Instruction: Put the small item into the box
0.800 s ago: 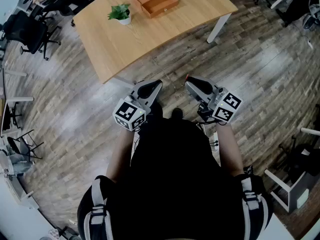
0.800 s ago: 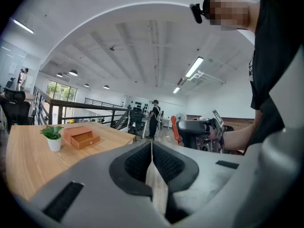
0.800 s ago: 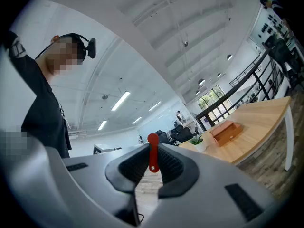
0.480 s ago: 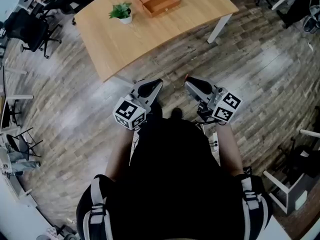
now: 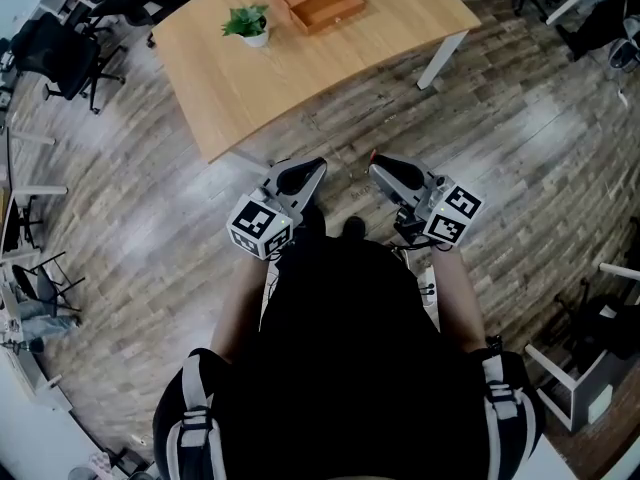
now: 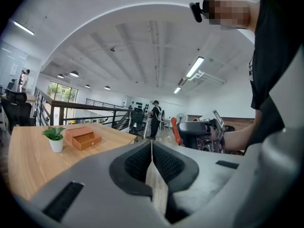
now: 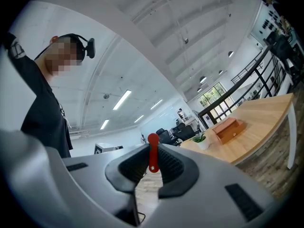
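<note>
Pinching the red item (image 7: 152, 144) in the right gripper (image 7: 151, 160), left gripper (image 6: 151, 148) shut empty, we figured on a firm, level carry to the box (image 5: 322, 0).

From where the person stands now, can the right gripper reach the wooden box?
Probably not yet: the wooden box sits at the far side of the table, and bare floor lies between it and the right gripper. Nothing blocks the way.
</note>
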{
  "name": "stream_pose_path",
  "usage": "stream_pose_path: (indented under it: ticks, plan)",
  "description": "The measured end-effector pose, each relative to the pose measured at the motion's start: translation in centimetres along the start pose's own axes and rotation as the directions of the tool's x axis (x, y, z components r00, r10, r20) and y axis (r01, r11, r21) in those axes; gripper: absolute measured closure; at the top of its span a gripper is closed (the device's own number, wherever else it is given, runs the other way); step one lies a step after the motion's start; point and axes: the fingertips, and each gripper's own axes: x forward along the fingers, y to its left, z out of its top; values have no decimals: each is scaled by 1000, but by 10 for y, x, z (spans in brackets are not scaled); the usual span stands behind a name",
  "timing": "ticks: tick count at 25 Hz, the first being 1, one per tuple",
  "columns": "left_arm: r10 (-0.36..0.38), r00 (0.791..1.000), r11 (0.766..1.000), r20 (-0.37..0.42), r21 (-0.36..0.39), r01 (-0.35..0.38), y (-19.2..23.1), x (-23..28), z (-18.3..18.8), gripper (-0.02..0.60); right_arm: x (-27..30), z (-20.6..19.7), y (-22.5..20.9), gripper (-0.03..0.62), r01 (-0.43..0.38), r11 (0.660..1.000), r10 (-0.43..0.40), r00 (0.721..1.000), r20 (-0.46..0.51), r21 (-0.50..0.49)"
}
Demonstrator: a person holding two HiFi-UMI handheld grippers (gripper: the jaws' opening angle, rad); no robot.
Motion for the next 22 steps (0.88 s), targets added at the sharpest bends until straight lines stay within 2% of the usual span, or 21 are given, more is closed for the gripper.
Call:
stream_pose_path:
  ticks: [12,22]
  plan:
    - [15,1000,1000,2,-22,-15,16,-5,1,551,12,1,-9,530,9,1000,-9,1000,-12,14]
    - [-11,1000,1000,-3,-29,11,61,3,11,551,52,12,-27,530,27,1000,-27,1000,-13,8]
